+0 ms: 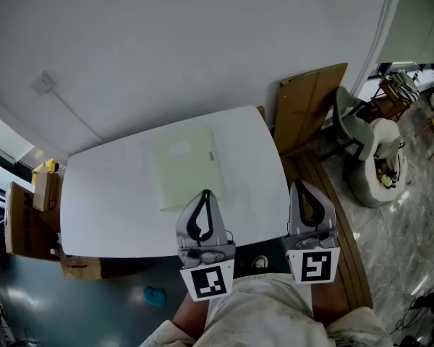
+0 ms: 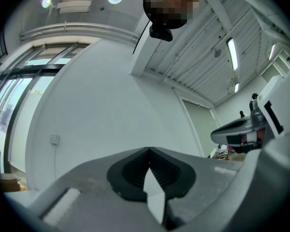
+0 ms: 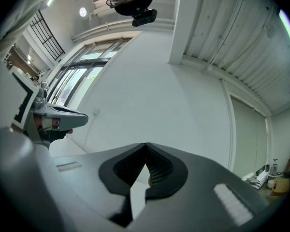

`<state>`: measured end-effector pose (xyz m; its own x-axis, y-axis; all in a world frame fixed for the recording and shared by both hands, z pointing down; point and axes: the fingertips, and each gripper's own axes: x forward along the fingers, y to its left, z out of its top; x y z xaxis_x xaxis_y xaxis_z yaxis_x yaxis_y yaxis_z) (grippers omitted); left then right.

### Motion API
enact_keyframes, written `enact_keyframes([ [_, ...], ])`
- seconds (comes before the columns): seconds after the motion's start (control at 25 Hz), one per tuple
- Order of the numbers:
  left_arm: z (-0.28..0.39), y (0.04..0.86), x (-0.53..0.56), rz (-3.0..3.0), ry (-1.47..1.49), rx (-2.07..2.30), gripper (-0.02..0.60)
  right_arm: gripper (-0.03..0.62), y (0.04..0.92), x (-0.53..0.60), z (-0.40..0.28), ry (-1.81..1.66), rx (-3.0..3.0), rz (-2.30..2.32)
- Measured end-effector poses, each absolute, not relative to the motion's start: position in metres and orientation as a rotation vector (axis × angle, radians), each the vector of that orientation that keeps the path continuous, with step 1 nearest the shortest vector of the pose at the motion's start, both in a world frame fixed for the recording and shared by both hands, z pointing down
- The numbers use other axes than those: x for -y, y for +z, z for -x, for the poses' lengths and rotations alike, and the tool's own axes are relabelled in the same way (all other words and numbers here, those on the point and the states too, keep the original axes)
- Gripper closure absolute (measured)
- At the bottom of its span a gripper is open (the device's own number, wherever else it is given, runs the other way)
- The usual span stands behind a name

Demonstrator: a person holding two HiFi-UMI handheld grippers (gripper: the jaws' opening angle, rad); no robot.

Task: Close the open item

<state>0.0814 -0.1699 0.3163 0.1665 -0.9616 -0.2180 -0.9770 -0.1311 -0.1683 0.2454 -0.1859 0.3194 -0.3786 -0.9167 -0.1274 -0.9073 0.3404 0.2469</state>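
A flat pale green folder-like item [image 1: 188,166] lies on the white table [image 1: 116,201], near its middle; its cover looks flat, with a small tab on its right edge. My left gripper [image 1: 205,194] hovers at the table's near edge, just in front of the item's near side, jaws shut and empty [image 2: 149,150]. My right gripper [image 1: 301,185] hangs off the table's right near corner, also shut with nothing in it [image 3: 145,145]. Both gripper views look up over the table at the white wall, so neither shows the item. Each sees the other gripper at its side.
A cardboard sheet [image 1: 311,103] leans against the wall right of the table, with a grey chair [image 1: 353,130] beyond it. A wall socket [image 1: 43,83] with a cable sits at the back left. A shelf with a yellow object [image 1: 47,168] stands at the left.
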Motion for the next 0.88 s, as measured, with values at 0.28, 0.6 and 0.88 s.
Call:
enact_keyframes([
  [0.28,-0.083,0.313,0.171,2.178,0.086,-1.866,0.58,0.592,0.317,0.189,-0.246,-0.453,2.549,-1.729],
  [0.6,-0.095,0.316,0.177,2.2,0.091,-1.843,0.579,0.594,0.324,0.192,-0.265,-0.395,2.507,-1.733],
  [0.88,-0.109,0.308,0.188,2.193,0.126,-1.798,0.578,0.592,0.315,0.202,-0.277,-0.452,2.519,-1.722],
])
